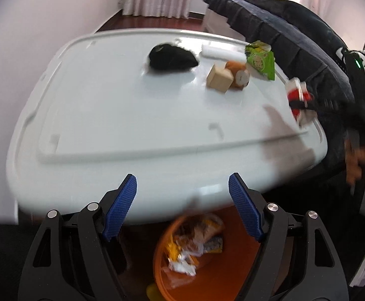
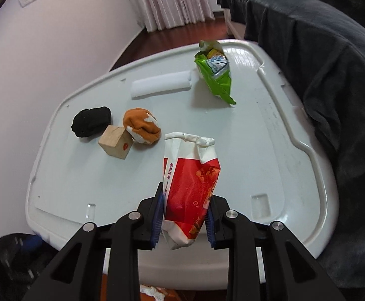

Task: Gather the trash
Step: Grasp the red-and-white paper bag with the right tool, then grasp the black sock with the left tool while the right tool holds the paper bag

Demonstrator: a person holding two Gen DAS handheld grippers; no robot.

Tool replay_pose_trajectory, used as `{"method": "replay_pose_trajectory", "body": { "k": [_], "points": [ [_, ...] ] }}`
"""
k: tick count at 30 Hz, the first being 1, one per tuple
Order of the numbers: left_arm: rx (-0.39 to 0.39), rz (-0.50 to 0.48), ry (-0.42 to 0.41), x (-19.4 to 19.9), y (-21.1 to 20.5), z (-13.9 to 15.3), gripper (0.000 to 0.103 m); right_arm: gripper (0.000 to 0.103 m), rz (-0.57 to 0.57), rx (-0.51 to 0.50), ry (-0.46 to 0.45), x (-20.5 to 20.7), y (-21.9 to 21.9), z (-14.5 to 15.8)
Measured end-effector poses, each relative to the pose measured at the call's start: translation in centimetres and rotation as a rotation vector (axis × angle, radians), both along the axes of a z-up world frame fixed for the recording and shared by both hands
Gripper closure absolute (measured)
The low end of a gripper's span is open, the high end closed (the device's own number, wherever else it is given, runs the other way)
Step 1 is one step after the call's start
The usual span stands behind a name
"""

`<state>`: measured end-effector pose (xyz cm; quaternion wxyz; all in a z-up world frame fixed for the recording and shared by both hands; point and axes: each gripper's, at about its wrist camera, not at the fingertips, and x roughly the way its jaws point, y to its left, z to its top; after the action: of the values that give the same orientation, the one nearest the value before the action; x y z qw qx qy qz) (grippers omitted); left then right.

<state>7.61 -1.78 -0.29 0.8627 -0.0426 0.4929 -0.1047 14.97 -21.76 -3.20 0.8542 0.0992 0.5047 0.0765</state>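
My right gripper point(image 2: 186, 200) is shut on a red and white paper bag point(image 2: 191, 175) and holds it above the near part of the white table point(image 2: 270, 150). The bag and that gripper also show blurred in the left wrist view point(image 1: 298, 100) at the table's right edge. My left gripper point(image 1: 182, 198) is open and empty, above an orange bin point(image 1: 207, 276) holding several wrappers below the table's near edge. A green snack wrapper point(image 2: 216, 75) lies at the far side of the table; it also shows in the left wrist view point(image 1: 260, 59).
On the table lie a black sock ball point(image 2: 92, 121), an orange and white sock ball point(image 2: 142, 125), a wooden block point(image 2: 116, 141) and a white foam roll point(image 2: 161, 85). A dark jacket point(image 2: 320, 62) hangs along the table's right side. A pink wall stands left.
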Motion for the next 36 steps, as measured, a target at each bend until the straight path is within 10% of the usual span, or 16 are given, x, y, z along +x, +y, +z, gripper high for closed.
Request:
{"method": "replay_pose_trajectory", "body": {
  "k": [13,31,36],
  "points": [
    [0.130,-0.246,-0.057,17.5,-0.3,-0.2,0.029,0.074,0.015,0.115,-0.004,1.0,0.7,-0.3],
    [0.210,-0.361,-0.082,23.3,-1.7,-4.8,0.028,0.074,0.026,0.120,0.040,2.4,2.0,-1.3],
    [0.128,-0.268,-0.062,23.0,-1.1,-4.8,0.049,0.074,0.033,0.127,0.036,2.6,2.4,-1.1]
  ]
}}
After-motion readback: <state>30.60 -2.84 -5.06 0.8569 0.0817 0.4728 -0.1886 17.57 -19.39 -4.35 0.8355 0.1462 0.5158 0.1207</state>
